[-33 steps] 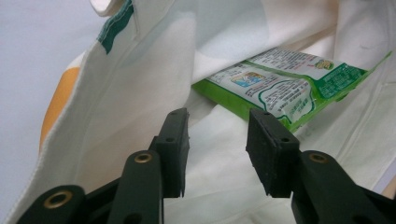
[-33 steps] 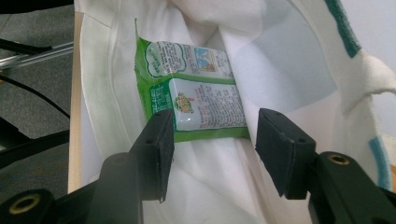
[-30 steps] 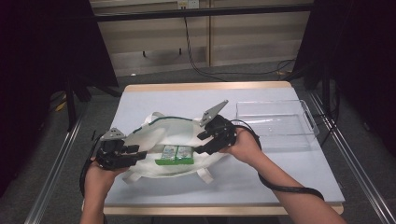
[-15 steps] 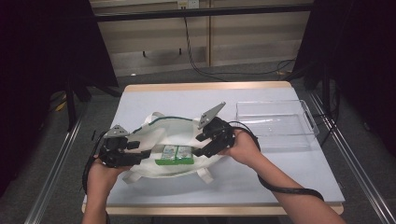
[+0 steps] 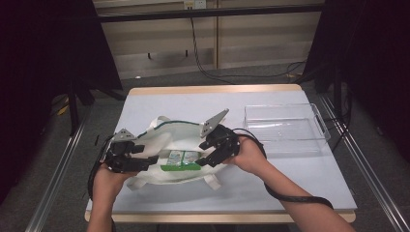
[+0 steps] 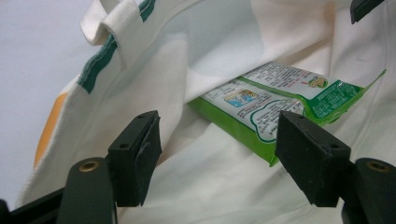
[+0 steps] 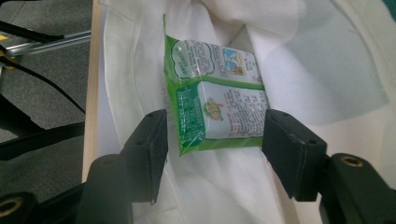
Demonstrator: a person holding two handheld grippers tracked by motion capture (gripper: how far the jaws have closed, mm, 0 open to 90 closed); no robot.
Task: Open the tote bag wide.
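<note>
Both grippers' fingers apart over green packet [image 5: 181,160] in bag [image 5: 159,140]; tray [image 5: 285,128] well right.

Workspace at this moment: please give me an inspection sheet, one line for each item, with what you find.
Surface: light table with a wooden edge, mostly bare.
Job's things: white tote bag lying flat, mouth held apart; green snack packet inside it.
Clutter: clear plastic tray, nothing seen in it.
Grippers: left tool open, its jaws have just been opening, over bag cloth beside the packet; right tool open, the packet's end lies between its jaws, not pressed.
Cables: black cable trails from the right tool; more on the floor behind.
Surroundings: dark curtains, metal rails.
</note>
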